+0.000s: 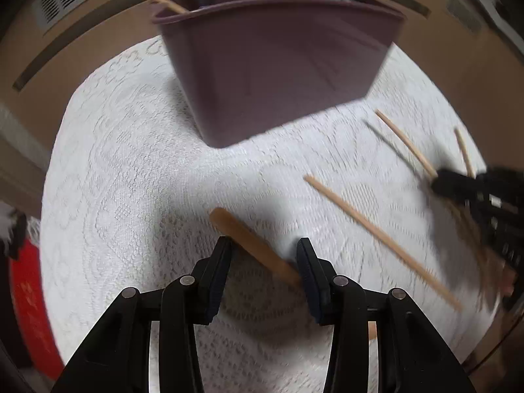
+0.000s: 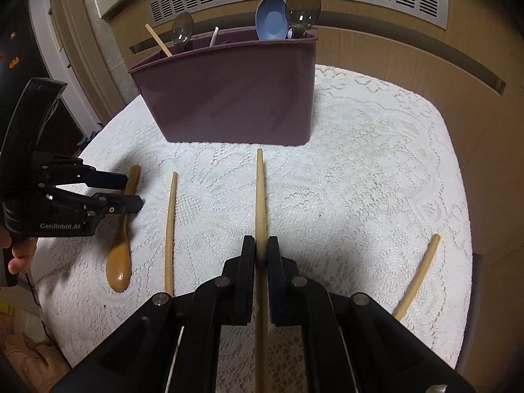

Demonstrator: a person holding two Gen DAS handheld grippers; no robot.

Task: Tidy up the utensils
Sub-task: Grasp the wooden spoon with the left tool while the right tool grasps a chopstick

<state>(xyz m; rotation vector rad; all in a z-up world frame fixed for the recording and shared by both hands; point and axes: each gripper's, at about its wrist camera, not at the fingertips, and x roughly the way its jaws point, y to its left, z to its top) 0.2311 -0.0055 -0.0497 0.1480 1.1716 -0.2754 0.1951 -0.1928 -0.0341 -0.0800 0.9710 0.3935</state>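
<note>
Pickup step: right gripper (image 2: pixel 261 249) clamped on chopstick (image 2: pixel 260 193); left gripper (image 1: pixel 265 255) apart astride spoon (image 1: pixel 252 245). Next: closing, lifting to bin (image 2: pixel 229 98).

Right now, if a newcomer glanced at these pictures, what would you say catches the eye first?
Probably the purple utensil caddy at the far side of the white lace tablecloth, with spoons and a chopstick sticking out of it. Next, the right gripper closed on a wooden chopstick pointing at the caddy. To its left, the left gripper straddles the handle of a wooden spoon.
</note>
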